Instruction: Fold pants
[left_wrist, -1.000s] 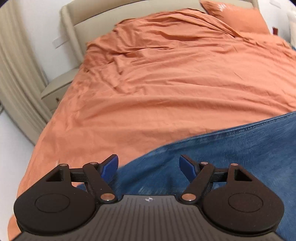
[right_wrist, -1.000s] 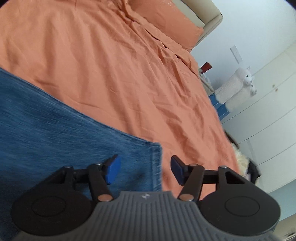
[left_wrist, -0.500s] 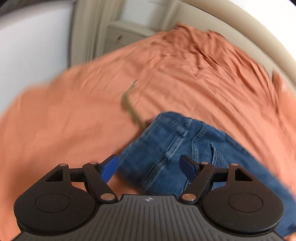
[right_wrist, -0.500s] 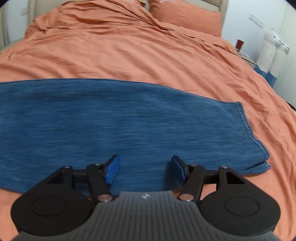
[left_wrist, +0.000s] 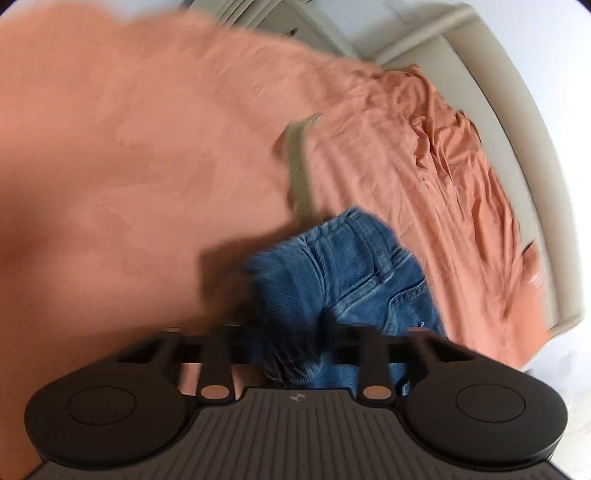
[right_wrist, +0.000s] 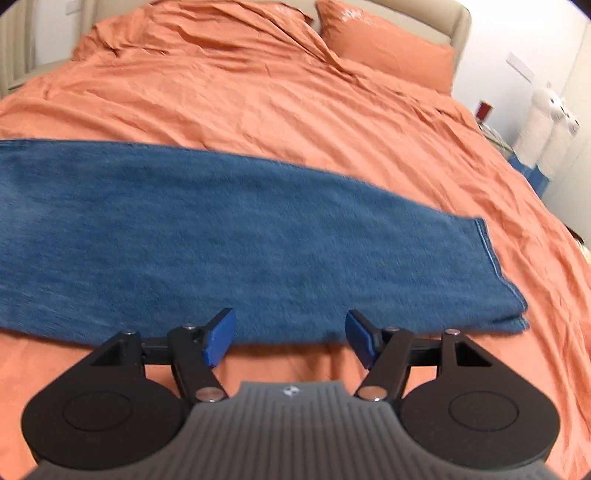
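The left gripper (left_wrist: 295, 332) has just been closing and now pinches a bunch of denim at the waist end of the jeans (left_wrist: 343, 273); an olive belt (left_wrist: 299, 162) trails off toward twelve o'clock across the orange bedspread (left_wrist: 147, 147); the right gripper (right_wrist: 290, 336), jaws apart and just been widening, hovers empty over the leg's near edge, hem at three o'clock

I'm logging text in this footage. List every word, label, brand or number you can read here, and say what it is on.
No readable text in either view.
Small white emblem on the left claw's grey housing: a logo mark, no letters.
Same emblem on the right claw's housing: no letters.
Pale print on the orange pillow: too blurred to read.
Jeans: no label showing.
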